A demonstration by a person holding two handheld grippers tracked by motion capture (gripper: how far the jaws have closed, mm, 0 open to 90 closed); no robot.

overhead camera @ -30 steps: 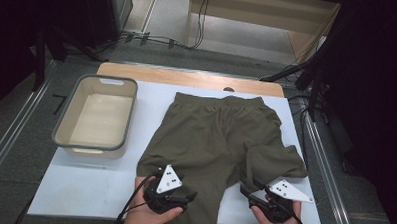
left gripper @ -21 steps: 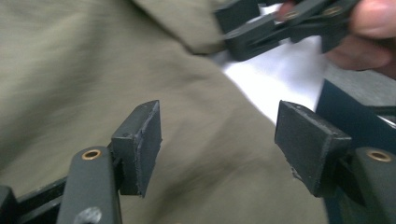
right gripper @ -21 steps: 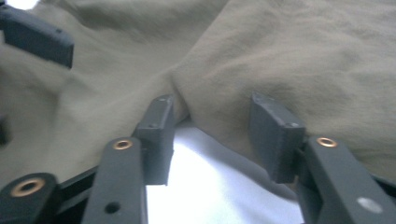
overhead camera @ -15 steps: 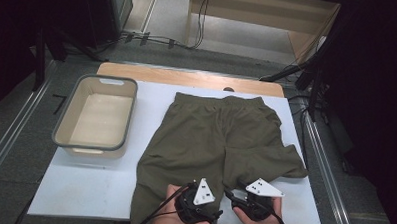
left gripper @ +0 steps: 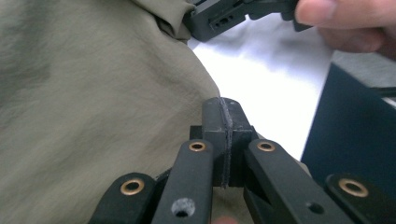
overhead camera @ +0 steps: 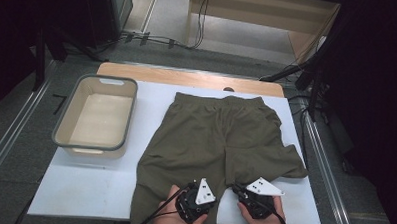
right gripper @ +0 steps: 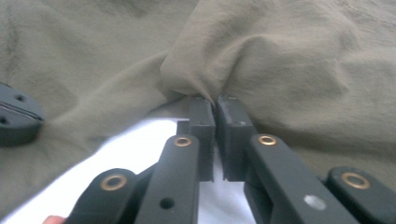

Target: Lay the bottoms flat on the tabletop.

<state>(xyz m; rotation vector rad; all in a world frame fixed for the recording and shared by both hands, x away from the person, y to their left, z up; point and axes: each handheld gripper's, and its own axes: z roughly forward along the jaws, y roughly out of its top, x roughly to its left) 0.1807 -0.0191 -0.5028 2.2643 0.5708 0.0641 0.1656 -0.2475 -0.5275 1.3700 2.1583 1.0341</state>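
We see one pair of olive, soft, wrinkled shorts point(overhead camera: 220, 138); our left gripper point(left gripper: 223, 122) has just clamped flat together at the hem's six o'clock; our right gripper point(right gripper: 215, 106) has just pinched a bunched fold; one grey rectangular tub point(overhead camera: 68, 137) at nine o'clock.

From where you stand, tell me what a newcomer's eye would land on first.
The olive-green fabric shorts spread flat over the white table stand out first, waistband at the far side. At the near edge, the black left gripper and black right gripper sit close together at the inner leg hems, jaws shut, the right one pinching a fold of cloth. A grey-rimmed beige plastic basin sits to the left, apart from the shorts.
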